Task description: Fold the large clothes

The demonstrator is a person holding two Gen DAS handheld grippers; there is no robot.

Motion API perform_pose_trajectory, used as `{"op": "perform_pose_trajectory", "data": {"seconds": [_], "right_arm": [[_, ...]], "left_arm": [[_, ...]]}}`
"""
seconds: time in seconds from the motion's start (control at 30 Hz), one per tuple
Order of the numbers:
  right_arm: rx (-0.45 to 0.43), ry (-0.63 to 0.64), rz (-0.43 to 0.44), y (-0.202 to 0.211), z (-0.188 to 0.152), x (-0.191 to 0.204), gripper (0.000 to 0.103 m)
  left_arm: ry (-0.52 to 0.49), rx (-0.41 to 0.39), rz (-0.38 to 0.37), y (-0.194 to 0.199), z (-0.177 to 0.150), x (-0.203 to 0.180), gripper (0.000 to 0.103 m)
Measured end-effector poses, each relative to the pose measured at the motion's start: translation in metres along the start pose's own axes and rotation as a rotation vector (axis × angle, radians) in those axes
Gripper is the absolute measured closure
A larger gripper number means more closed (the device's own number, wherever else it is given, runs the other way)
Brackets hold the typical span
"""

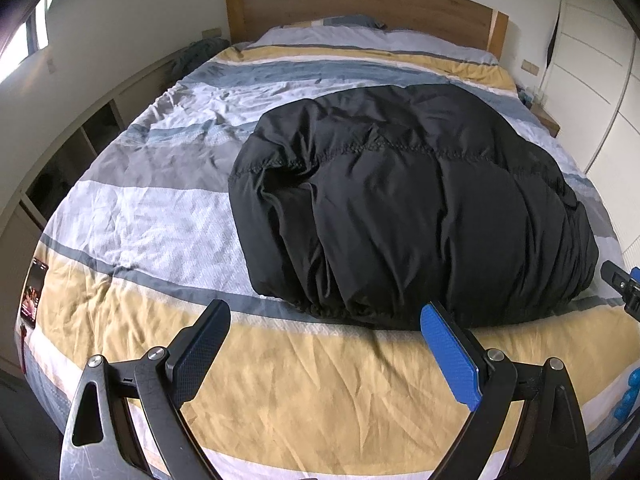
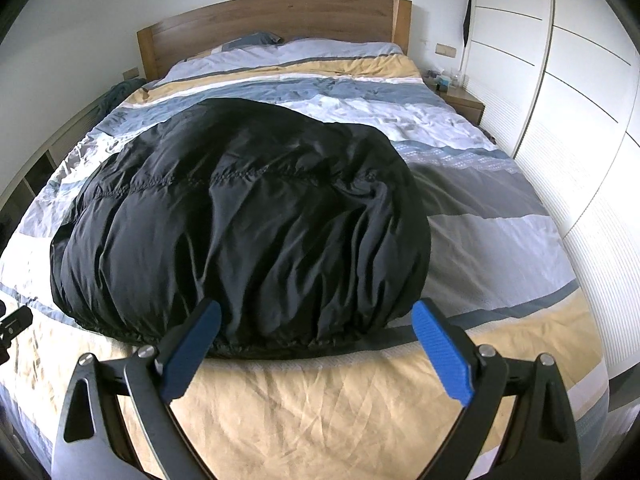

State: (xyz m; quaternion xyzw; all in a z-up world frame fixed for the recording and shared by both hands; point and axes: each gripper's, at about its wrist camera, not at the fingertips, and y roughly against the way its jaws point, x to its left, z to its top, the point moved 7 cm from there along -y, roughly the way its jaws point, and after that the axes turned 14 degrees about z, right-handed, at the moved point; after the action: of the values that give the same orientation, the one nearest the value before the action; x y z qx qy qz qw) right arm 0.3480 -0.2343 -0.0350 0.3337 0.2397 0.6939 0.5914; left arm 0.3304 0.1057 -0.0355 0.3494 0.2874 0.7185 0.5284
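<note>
Just ahead of both wide-open, empty grippers (image 1: 326, 318) (image 2: 316, 314) lies the black jacket (image 1: 416, 204)

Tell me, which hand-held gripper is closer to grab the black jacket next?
Probably the right hand-held gripper. It is open, with the black jacket hem straight ahead between its fingers. The left hand-held gripper, also open, points mostly at bare bedspread, jacket off to its right.

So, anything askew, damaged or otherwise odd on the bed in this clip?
Nothing damaged or spilled. The black puffy quilted jacket lies folded in a rounded, wrinkled bundle on the striped yellow, grey and blue duvet, which is itself creased. Both the left gripper and right gripper are open, touching nothing.
</note>
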Motion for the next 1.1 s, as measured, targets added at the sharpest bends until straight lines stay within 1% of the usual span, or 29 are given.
{"op": "perform_pose_trajectory", "data": {"seconds": [0.4,0.8,1.1], "right_arm": [[0.010,-0.002,0.003,-0.002,-0.001,0.000,0.006],[0.028,-0.006,0.006,-0.004,-0.009,-0.007,0.006],[0.043,-0.002,0.007,-0.005,-0.014,-0.009,0.006]], "left_arm": [[-0.020,0.007,-0.014,-0.002,-0.003,-0.011,0.008],[-0.038,0.016,-0.051,-0.001,-0.007,-0.026,0.008],[-0.039,0.024,-0.059,-0.002,-0.009,-0.028,0.007]]}}
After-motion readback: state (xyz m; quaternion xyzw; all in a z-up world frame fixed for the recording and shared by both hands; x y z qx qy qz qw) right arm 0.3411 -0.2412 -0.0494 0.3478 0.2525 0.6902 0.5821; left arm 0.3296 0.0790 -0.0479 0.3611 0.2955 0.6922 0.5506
